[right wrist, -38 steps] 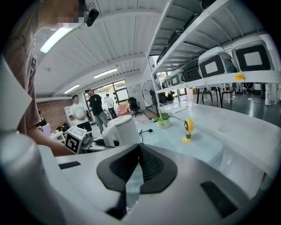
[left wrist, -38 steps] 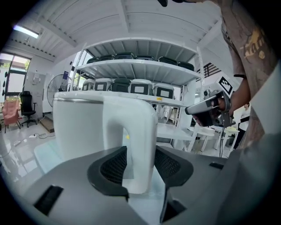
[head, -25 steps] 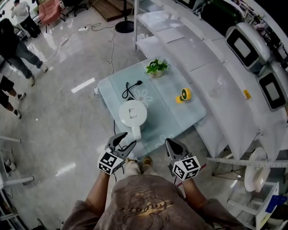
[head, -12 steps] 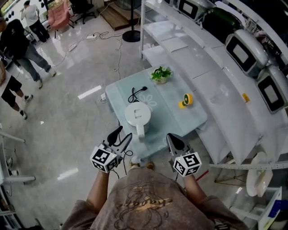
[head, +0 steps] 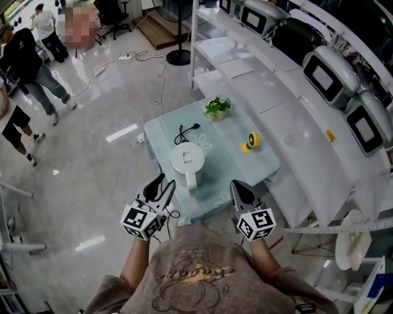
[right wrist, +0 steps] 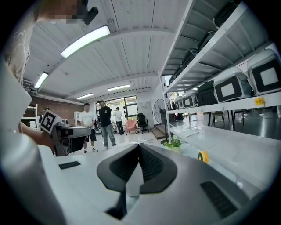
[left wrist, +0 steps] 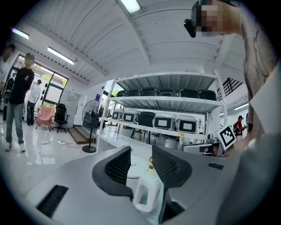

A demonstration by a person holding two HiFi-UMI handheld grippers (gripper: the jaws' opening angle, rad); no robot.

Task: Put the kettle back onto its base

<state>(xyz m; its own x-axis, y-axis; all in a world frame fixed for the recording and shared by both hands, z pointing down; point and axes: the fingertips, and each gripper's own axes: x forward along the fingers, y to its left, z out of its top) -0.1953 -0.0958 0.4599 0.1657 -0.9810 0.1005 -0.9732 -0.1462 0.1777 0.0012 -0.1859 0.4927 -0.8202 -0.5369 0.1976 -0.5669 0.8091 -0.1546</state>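
Since kettle [head: 187, 160] looks rigid, likely heavy, take its handle [head: 191, 181]; left gripper [head: 161, 183] closing on nothing, right gripper [head: 237, 186] jaws together, empty.

Overall: bright, even indoor light; the head view shows no dim corner.
Source: long white ceiling tube lamps [right wrist: 85, 41] blaze overhead in the right gripper view, and a bright ceiling panel [left wrist: 131, 5] burns at the top of the left gripper view.
Floor glare: the glossy grey tiled floor [head: 86, 184] throws back white streaks.
Highlights: the round white plastic kettle [head: 187, 160] looks almost washed out on the pale glass-topped table [head: 239, 165].
Shadows: soft and faint, with no hard edges.
Distortion: both gripper views are fisheye; the white metal shelf rack [right wrist: 228, 105] bows, and a black ring closes the corners.
Focus: the nearest foreground goes soft in both gripper views, while the head view stays crisp.
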